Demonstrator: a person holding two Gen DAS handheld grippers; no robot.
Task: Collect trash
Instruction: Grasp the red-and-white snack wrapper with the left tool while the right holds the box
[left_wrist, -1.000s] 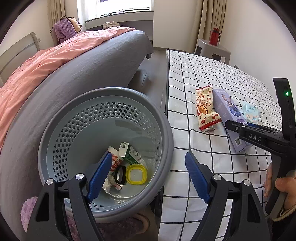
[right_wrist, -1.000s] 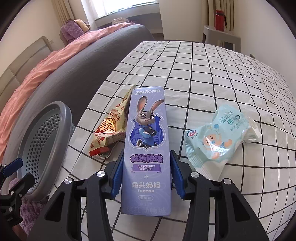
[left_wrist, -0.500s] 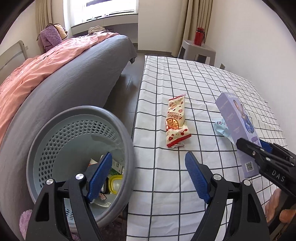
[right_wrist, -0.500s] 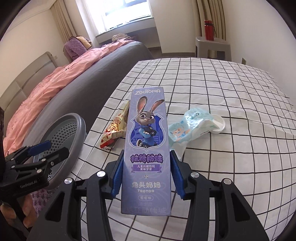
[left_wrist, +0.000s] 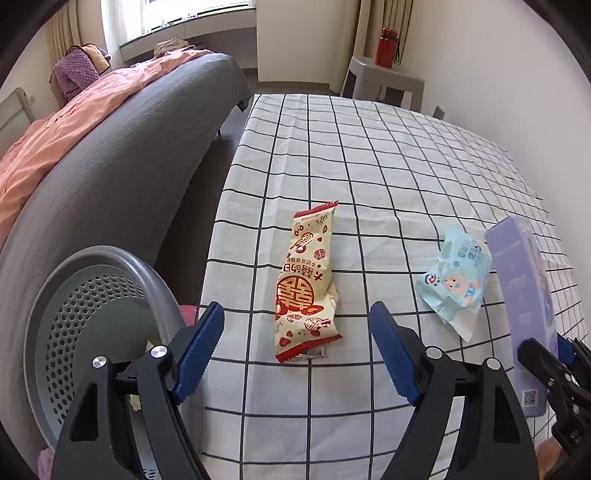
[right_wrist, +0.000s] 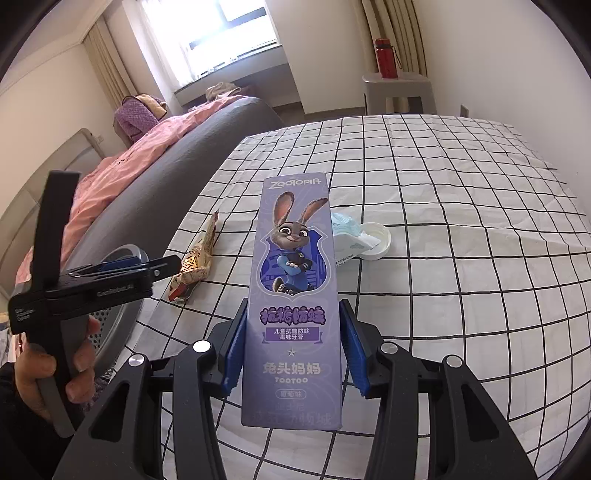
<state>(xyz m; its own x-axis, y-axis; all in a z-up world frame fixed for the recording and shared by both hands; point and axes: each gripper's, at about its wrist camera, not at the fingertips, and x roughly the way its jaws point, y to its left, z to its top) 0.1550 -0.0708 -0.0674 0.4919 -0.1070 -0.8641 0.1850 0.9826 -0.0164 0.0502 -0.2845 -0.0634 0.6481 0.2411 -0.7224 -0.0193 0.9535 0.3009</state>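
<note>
My right gripper (right_wrist: 291, 347) is shut on a tall purple toothpaste box (right_wrist: 293, 280), held clear above the checked tablecloth (right_wrist: 461, 221); the same box (left_wrist: 524, 295) shows at the right edge of the left wrist view. My left gripper (left_wrist: 297, 347) stands open over the cloth, with a red-and-cream snack wrapper (left_wrist: 306, 284) lying just ahead between its blue fingers (left_wrist: 197, 343). A pale blue packet (left_wrist: 456, 277) lies right of the wrapper. The grey perforated bin (left_wrist: 92, 314) sits low at the left.
A grey bed with a pink quilt (left_wrist: 74, 122) runs along the left. A white round lid (right_wrist: 376, 240) rests by the blue packet (right_wrist: 345, 236). A grey stool with a red bottle (left_wrist: 386, 48) stands at the far end. A hand (right_wrist: 48, 365) grips the left tool.
My left gripper has swung right, from over the bin to over the tablecloth facing the snack wrapper. My right gripper has lifted the purple box off the cloth and tilted up.
</note>
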